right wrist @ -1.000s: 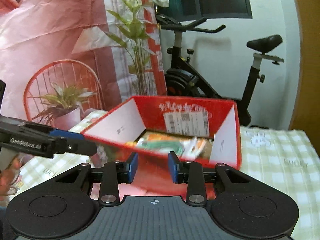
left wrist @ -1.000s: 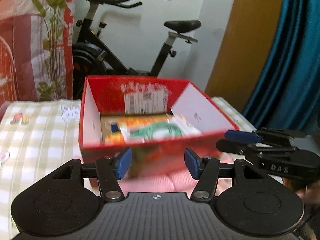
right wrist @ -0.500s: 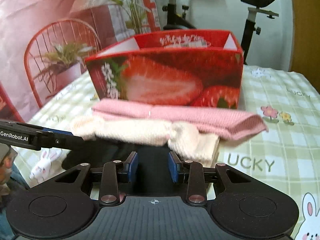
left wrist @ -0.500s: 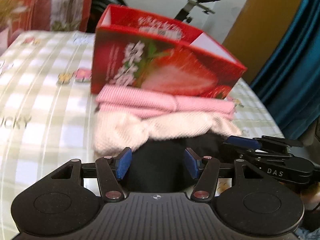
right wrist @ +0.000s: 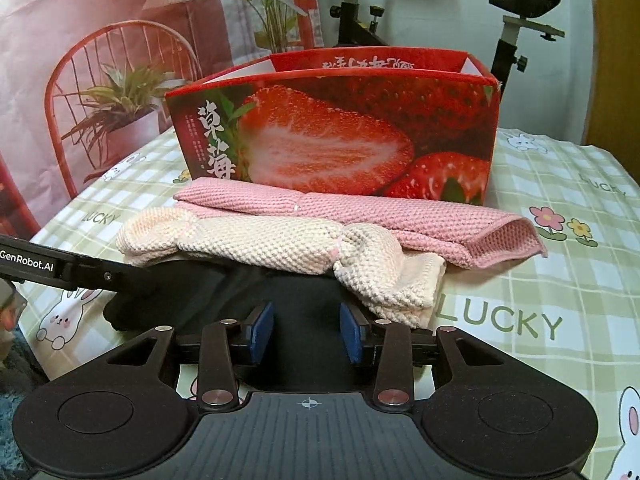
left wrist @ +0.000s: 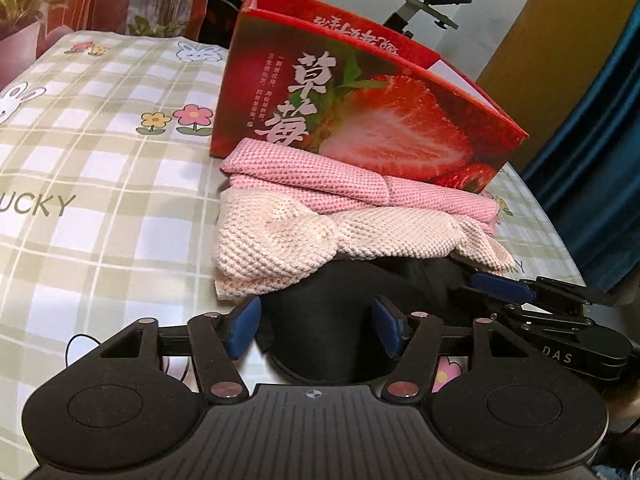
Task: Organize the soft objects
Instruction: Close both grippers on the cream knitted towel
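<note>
A black cloth point(left wrist: 328, 320) point(right wrist: 304, 320) lies at the near edge of the bed. A cream knitted cloth point(left wrist: 304, 236) point(right wrist: 280, 244) lies behind it, then a pink knitted cloth point(left wrist: 340, 176) point(right wrist: 360, 208), then a red strawberry box point(left wrist: 380, 120) point(right wrist: 340, 128). My left gripper point(left wrist: 316, 330) is open, its blue pads either side of the black cloth's near end. My right gripper point(right wrist: 306, 330) is open over the same cloth. Each gripper shows in the other's view: the right one point(left wrist: 552, 320), the left one point(right wrist: 60, 268).
The bed has a green checked sheet point(left wrist: 100, 168) point(right wrist: 560, 280) with rabbits and flowers. An exercise bike point(right wrist: 500, 20) and a plant backdrop point(right wrist: 120, 60) stand behind. A teal curtain point(left wrist: 600, 160) hangs at the right.
Both grippers have dropped from above the box to low over the black cloth at the bed's near edge. The box interior is no longer visible.
</note>
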